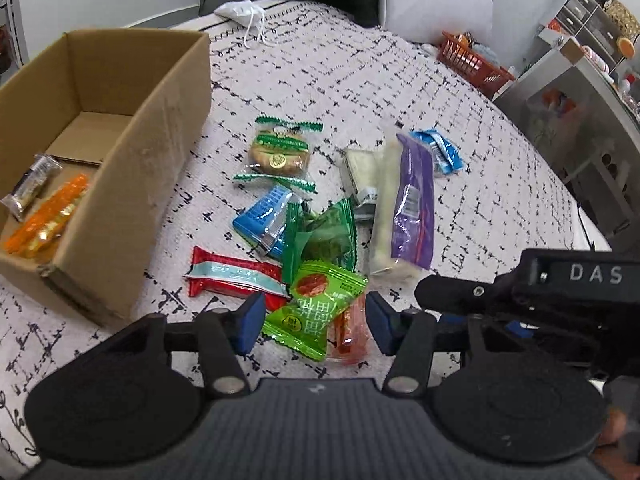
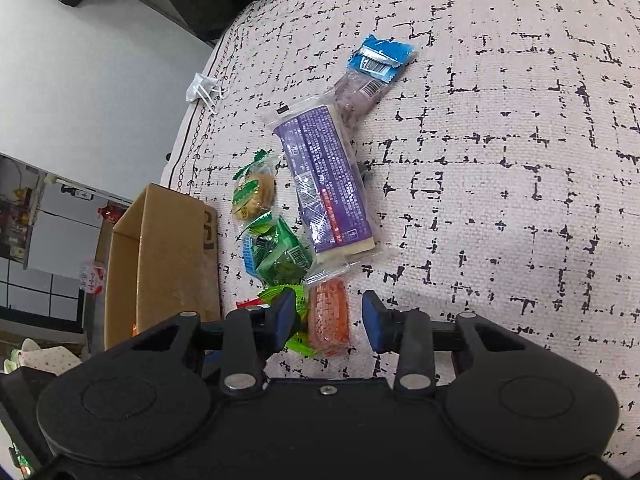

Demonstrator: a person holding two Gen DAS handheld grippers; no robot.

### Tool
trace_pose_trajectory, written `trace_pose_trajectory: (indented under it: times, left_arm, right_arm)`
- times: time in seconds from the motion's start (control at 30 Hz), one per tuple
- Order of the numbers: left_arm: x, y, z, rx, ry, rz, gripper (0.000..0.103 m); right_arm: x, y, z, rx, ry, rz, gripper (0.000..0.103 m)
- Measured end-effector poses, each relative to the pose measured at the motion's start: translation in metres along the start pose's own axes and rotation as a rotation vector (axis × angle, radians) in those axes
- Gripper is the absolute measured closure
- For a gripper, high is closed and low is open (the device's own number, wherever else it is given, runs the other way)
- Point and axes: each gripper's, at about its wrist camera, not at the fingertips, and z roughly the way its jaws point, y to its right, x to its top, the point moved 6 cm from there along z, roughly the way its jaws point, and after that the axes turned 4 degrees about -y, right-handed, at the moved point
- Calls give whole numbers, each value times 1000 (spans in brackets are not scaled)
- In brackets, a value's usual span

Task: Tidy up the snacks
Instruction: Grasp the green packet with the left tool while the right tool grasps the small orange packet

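Between the wide-open left tongs [image 1: 316, 322] lies a light green packet [image 1: 316, 312], half covering an orange snack [image 1: 352, 336]; the right tongs [image 2: 329, 320], also wide, straddle that snack.

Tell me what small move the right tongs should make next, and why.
Probably ease the right tongs forward and shut on the orange-red snack pack: it lies flat on the cloth between the open jaws, and the cardboard box at left already holds a couple of snacks.
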Motion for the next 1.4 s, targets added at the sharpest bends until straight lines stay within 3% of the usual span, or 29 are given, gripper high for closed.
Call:
trace_pose_trajectory:
  times: [0.2,0.37,0.43,0.87,1.03,1.2,1.4]
  left_arm:
    - [0,0,17,-6,-24,16,52]
    - [3,-3,22,-37,-34,-4,70]
    - [5,-5,20,-36,-40,-5,72]
    - [-4,-23,4,-16,-50,-73,72]
    - [-11,-36,3,5,-69,-130,72]
    - [-13,-40,-8,18,-60,-154,72]
    - [-16,-39,-29,8,-32,-154,72]
  right_arm:
    - [3,1,7,-21,-5,3,66]
    - [5,0,16,-30,-18,-7,66]
    - [4,-1,18,-29,-25,-12,66]
    - [-7,-20,37,-66,-60,-111,66]
    - [-14,-26,50,-155,-55,-190,66]
    - [-20,-31,57,-205,-43,-248,82]
    - [-23,-45,40,-153,-3,-252,83]
